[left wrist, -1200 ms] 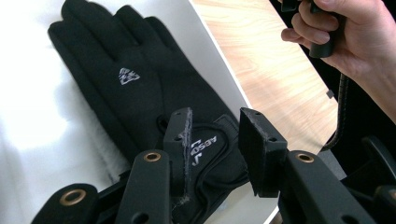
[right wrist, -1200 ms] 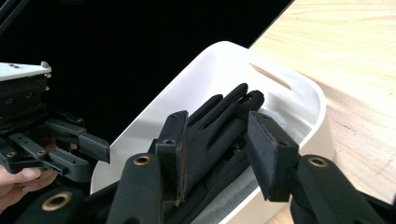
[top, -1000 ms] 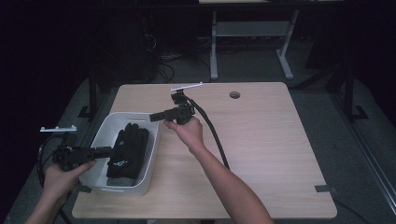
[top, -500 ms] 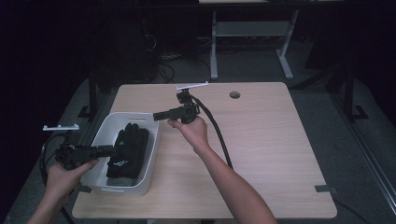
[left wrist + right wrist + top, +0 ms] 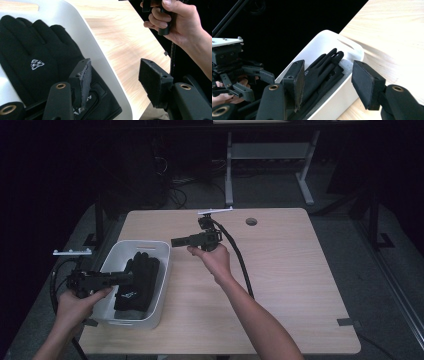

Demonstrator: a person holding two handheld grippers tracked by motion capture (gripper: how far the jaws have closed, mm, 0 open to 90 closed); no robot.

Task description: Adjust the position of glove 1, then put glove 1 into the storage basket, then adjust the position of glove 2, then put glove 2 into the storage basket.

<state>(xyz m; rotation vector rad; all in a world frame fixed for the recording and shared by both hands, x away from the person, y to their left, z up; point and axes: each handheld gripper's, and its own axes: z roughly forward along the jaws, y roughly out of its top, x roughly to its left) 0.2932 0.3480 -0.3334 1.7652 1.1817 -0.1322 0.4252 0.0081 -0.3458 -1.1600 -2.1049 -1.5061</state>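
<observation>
A white plastic bin [image 5: 159, 270] sits at the near left part of the wooden table [image 5: 290, 290], and a pair of black gloves [image 5: 137, 280] lies flat inside it, fingers pointing to the far side, with a small pale logo on the back of the upper glove. The left gripper [image 5: 127, 277], held in the person's left hand [image 5: 82, 297] at the bin's left rim, reaches over the bin just above the gloves; its jaws have just been opening and stand apart, with nothing pressed between the pads. In the left gripper view one pad hangs over the glove's cuff and the other over the bare table beyond the bin's wall. The right gripper [image 5: 175, 241] is held in the right hand [image 5: 212, 260] above the middle of the table, to the right of the bin and beyond its far corner, pointing left. Its jaws have likewise just been opening and hold nothing; in the right gripper view they frame the bin and the gloves [image 5: 322, 67] from farther off.
</observation>
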